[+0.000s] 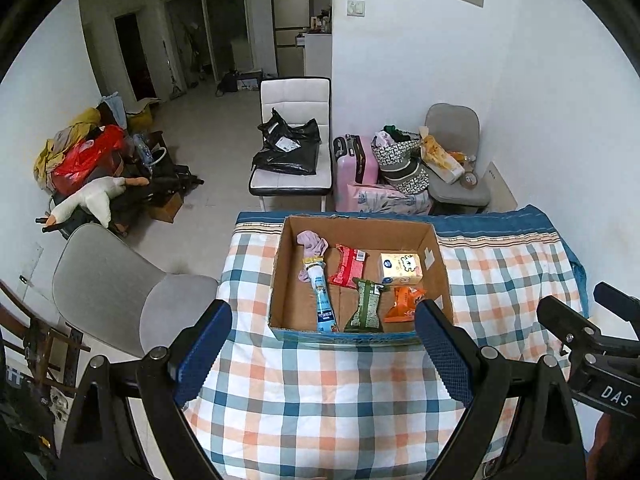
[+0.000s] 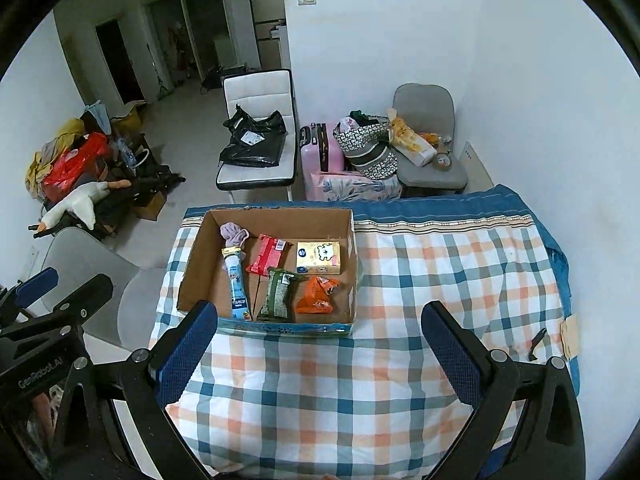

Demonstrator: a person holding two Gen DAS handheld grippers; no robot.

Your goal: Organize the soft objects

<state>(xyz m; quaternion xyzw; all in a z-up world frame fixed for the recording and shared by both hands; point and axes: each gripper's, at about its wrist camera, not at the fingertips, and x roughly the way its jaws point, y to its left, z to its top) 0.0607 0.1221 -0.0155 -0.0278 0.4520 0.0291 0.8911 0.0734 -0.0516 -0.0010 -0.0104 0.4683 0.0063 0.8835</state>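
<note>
A cardboard box (image 1: 434,254) (image 2: 200,256) stands on the checked tablecloth. Inside lie a lilac sock (image 1: 312,242) (image 2: 234,234), a blue-white tube (image 1: 323,300) (image 2: 237,284), a red packet (image 1: 349,266) (image 2: 267,256), a green packet (image 1: 366,306) (image 2: 277,294), an orange packet (image 1: 404,304) (image 2: 318,295) and a yellow-white tissue pack (image 1: 401,268) (image 2: 319,258). My left gripper (image 1: 324,354) is open and empty, above the cloth just before the box. My right gripper (image 2: 320,352) is open and empty, before the box's right front.
The checked cloth (image 1: 340,412) (image 2: 460,264) covers the table, with a small black item (image 2: 536,344) near its right edge. A grey chair (image 1: 120,292) stands at the left. Behind are a white chair with black bags (image 1: 290,148), a pink suitcase (image 1: 354,164), and a clutter pile (image 1: 92,168).
</note>
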